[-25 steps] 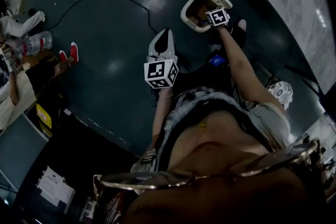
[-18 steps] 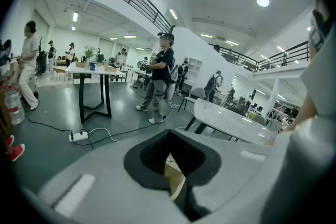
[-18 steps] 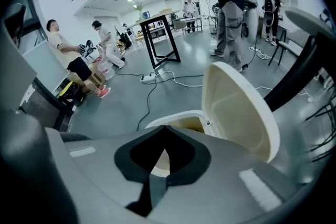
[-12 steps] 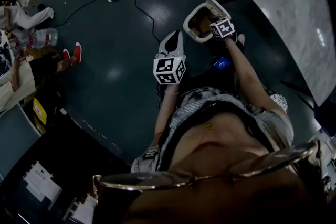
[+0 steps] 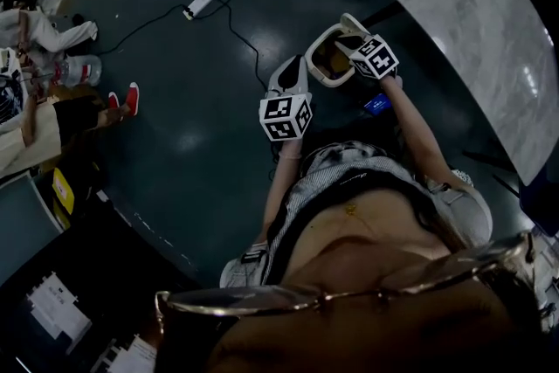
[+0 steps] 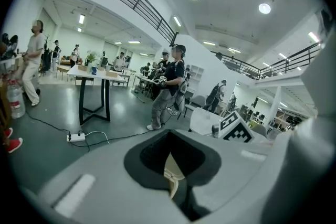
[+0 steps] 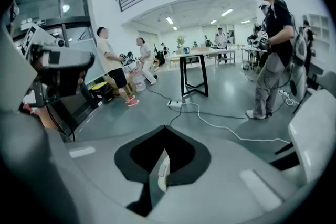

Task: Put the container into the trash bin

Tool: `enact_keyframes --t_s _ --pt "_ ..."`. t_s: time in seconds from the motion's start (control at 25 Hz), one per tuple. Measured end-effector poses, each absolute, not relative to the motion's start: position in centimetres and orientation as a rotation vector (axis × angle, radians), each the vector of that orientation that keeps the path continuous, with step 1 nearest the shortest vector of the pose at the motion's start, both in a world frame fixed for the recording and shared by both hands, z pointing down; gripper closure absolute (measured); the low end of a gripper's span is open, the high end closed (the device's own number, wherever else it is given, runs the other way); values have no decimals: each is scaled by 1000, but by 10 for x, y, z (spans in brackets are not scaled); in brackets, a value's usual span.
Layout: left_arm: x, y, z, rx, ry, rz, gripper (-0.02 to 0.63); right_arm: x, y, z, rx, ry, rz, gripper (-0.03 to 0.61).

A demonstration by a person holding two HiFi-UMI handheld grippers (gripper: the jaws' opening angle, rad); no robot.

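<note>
trash bin (image 5: 313, 58) — right fingers (image 7: 164, 169) together, empty

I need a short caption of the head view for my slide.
Right gripper poised over a cream-rimmed trash bin, left gripper beside it, above a dark floor.

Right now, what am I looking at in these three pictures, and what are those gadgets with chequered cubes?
There is no robot: a person holds a two-jaw gripper in each hand, and the cubes are part of them. One picture comes from a camera on the person's head, looking down; the other two from cameras riding on each gripper. On the dark floor are a cream-rimmed trash bin, a grey marbled table and a white power strip. The left gripper and the right gripper have jaws together, nothing between them. The right one is by the bin. No container shows.
</note>
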State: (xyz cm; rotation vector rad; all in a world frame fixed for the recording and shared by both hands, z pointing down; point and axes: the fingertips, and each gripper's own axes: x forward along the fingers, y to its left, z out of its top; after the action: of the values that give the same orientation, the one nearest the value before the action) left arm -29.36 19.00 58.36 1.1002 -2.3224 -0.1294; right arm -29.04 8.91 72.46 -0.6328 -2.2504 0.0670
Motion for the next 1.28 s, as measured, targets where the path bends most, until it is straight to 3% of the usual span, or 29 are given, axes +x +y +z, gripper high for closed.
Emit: enact_keyframes --t_s 0.64,1.28 --pt "-307 164 524 1220 -2418 -98 614 -304 119 540 -782 -2610 -25 552" --pt "-308 142 494 1309 -2446 -61 614 -305 114 505 -803 -2671 -50 554"
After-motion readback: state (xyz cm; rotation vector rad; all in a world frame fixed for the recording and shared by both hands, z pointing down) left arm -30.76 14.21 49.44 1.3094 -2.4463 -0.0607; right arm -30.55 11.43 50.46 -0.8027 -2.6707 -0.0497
